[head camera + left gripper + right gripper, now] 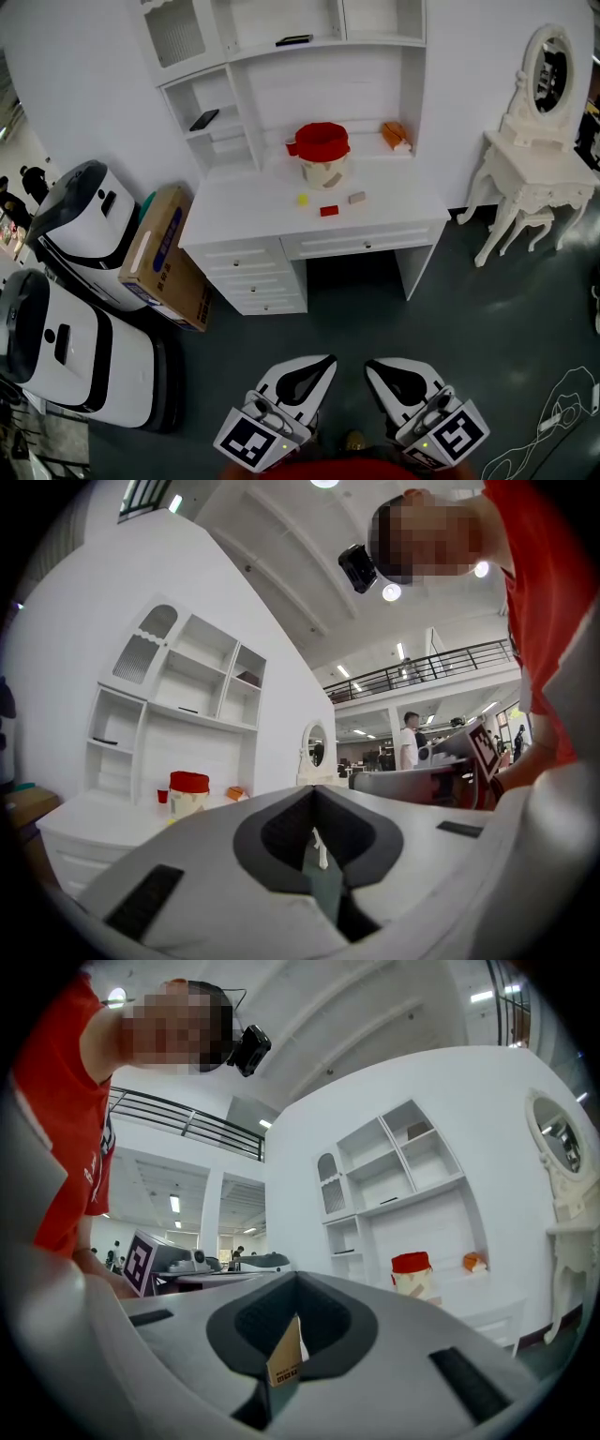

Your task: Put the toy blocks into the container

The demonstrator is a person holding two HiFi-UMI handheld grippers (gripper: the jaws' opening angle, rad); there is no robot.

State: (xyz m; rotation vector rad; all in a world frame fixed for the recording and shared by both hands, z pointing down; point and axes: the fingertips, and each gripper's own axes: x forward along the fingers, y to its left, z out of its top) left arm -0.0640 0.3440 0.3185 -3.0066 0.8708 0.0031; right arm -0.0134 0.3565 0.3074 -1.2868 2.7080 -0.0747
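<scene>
**Both claws closed and empty, blocks out on the desk**

The biggest thing I see is the white desk (253, 211) with its shelved hutch (319, 84), filling the upper middle of the head view. It is smooth, painted and square-edged, with drawers below on the left. At the left edge stand two rounded white machines (84, 234) with dark glossy tops, the lower one cut off by the frame. A carved white vanity (534, 159) with an oval mirror sits at the upper right. A tan cardboard box (164, 258) leans between the machines and the desk.

At the bottom centre, the left gripper (323, 361) and right gripper (375, 367) point up the frame over the dark floor, well short of the desk. In their own views, the left gripper (314, 791) and right gripper (295, 1281) each have the white jaws pressed together, with only a thin slit left. Neither holds or touches anything. A tan sliver shows through the right slit, and I cannot say what it is.

The container (323, 161) is a pale round tub with a red top, standing at the back of the desk, upper centre. Just in front of it lie three small toy blocks, each apart from the others: a red block (329, 211), a greyish block (357, 198) and a yellow block (303, 199). They are too small for me to read their shapes exactly. An orange item (396, 135) right of the container is blurred.
</scene>
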